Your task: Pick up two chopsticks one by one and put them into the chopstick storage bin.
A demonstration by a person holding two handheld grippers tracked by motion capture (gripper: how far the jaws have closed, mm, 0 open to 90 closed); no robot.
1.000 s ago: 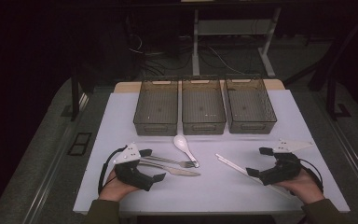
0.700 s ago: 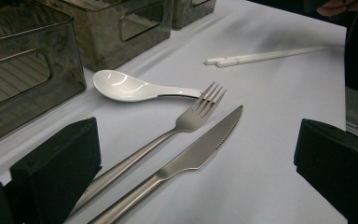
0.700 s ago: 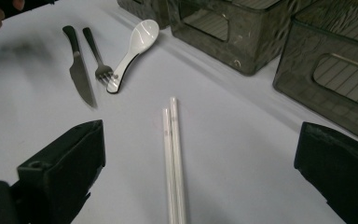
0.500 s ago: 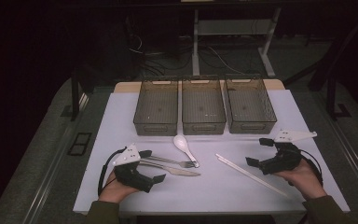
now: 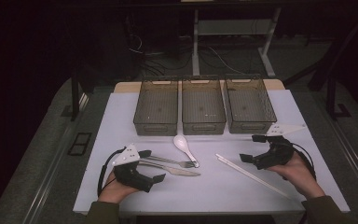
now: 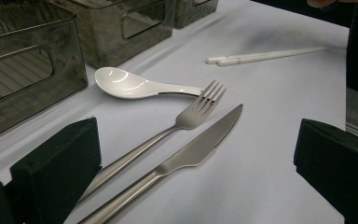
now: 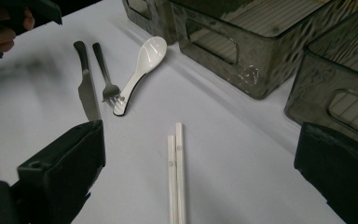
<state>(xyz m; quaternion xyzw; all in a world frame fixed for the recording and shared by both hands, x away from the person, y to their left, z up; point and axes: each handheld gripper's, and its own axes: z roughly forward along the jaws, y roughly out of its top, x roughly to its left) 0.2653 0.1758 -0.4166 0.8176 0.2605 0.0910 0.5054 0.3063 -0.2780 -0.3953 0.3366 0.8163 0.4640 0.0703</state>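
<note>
On the white mat, a white ceramic spoon (image 5: 185, 147), a steel fork (image 5: 168, 161) and a steel knife (image 5: 179, 171) lie close together. A pair of white chopsticks (image 5: 251, 175) lies to their right. My left gripper (image 5: 153, 165) rests open on the mat, its jaws standing either side of the fork and knife handles. Its own view shows the fork (image 6: 186, 116), knife (image 6: 200, 147) and spoon (image 6: 135, 86) ahead of the left gripper (image 6: 196, 168). My right gripper (image 5: 250, 148) hovers open over the chopsticks' far end. The chopsticks (image 7: 176, 172) lie between the right gripper's (image 7: 198, 172) jaws.
Three empty smoky-clear bins stand side by side at the back of the mat: left (image 5: 154, 127), middle (image 5: 203, 127), right (image 5: 251, 126). Bare mat (image 5: 214, 196) stretches along the front edge. Dark floor and table legs lie beyond.
My right gripper has moved away from the person toward the bins, uncovering more of the chopsticks. The left gripper and the cutlery have stayed put.
</note>
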